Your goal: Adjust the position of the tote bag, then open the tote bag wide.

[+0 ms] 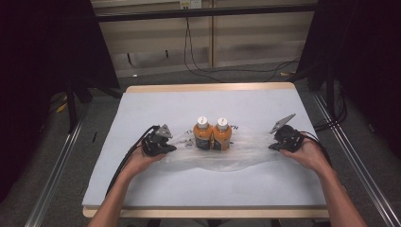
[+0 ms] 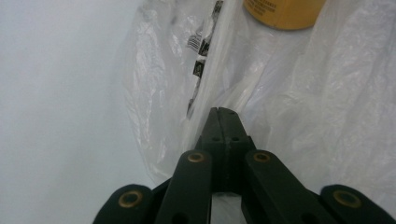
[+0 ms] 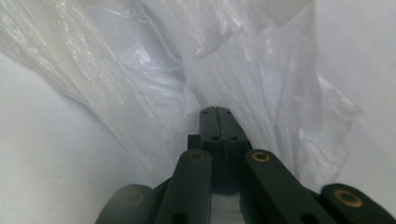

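**Ana:** High view first: two orange bottles stand upright and side by side, touching, near the middle of the bench point(image 1: 142, 189). The left bottle point(image 1: 202, 134) and the right bottle point(image 1: 222, 134) both carry white caps, and both sit on or in a clear plastic bag point(image 1: 236, 156) spread flat across the pale bench top.

**Ben:** Where are the hands?

**Ana:** The left gripper point(image 1: 166, 143) lies at nine o'clock from the bottles, at the bag's left end. The right gripper point(image 1: 278, 140) lies at three o'clock, at the bag's right end. A hand holds each from behind, forearms coming in from six o'clock.

**Ben:** And the jaws?

**Ana:** In the left gripper view, the left gripper point(image 2: 223, 111) has its black jaws pressed together, the tips meeting on a fold of the plastic bag point(image 2: 327, 93), so it looks clamped on the film. Printed black marks point(image 2: 198, 51) run along the fold toward twelve o'clock, and the base of an orange bottle point(image 2: 282, 11) sits at one o'clock.

**Ben:** The other side?

**Ana:** In the right gripper view, the right gripper point(image 3: 218, 110) is likewise closed, jaws flush, with crumpled plastic bag point(image 3: 140, 70) gathered at the tips and rising toward twelve o'clock. It appears to pinch the film too.
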The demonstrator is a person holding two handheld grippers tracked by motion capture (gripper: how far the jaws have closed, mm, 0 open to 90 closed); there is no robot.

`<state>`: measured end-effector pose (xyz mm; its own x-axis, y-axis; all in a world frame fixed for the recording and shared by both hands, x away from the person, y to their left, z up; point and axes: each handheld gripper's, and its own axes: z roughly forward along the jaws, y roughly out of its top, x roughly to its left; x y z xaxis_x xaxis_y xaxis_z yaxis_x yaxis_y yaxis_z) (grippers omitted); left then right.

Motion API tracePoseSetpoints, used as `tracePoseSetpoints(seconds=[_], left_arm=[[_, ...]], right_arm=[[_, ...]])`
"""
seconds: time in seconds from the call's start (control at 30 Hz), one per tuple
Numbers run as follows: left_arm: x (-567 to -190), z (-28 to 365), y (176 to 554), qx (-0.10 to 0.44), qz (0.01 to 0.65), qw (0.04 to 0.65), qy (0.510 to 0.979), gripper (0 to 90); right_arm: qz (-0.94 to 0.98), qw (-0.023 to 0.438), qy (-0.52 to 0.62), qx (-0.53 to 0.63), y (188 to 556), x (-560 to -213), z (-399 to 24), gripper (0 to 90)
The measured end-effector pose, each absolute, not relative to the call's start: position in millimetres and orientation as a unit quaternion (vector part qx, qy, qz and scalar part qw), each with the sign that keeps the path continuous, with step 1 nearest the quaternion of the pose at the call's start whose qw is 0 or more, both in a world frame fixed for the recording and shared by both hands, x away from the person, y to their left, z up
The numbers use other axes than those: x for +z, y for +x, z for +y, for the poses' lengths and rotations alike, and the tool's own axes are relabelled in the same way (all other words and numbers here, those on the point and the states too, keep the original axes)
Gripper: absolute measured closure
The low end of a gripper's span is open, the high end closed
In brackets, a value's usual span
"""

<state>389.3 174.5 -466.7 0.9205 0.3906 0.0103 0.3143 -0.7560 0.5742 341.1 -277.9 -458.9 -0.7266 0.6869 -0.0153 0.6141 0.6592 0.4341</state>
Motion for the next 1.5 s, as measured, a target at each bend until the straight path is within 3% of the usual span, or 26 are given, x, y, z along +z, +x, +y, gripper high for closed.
tracePoseSetpoints(seconds=[0.67,1.27,1.5], left_arm=[[-468.3,182.0,394.2,0.047,0.220,0.325,0.919,90.0],[-442.2,189.5,379.6,0.040,0.231,0.444,0.865,88.6],[-436.8,179.1,368.6,0.046,0.212,0.445,0.869,89.9]], right_arm=[[0.893,0.116,0.366,0.235,323.4,-459.5,-282.9,90.0],[0.853,0.116,0.345,0.374,321.7,-436.8,-274.1,90.0],[0.848,0.121,0.342,0.385,320.4,-433.9,-270.2,90.0]])
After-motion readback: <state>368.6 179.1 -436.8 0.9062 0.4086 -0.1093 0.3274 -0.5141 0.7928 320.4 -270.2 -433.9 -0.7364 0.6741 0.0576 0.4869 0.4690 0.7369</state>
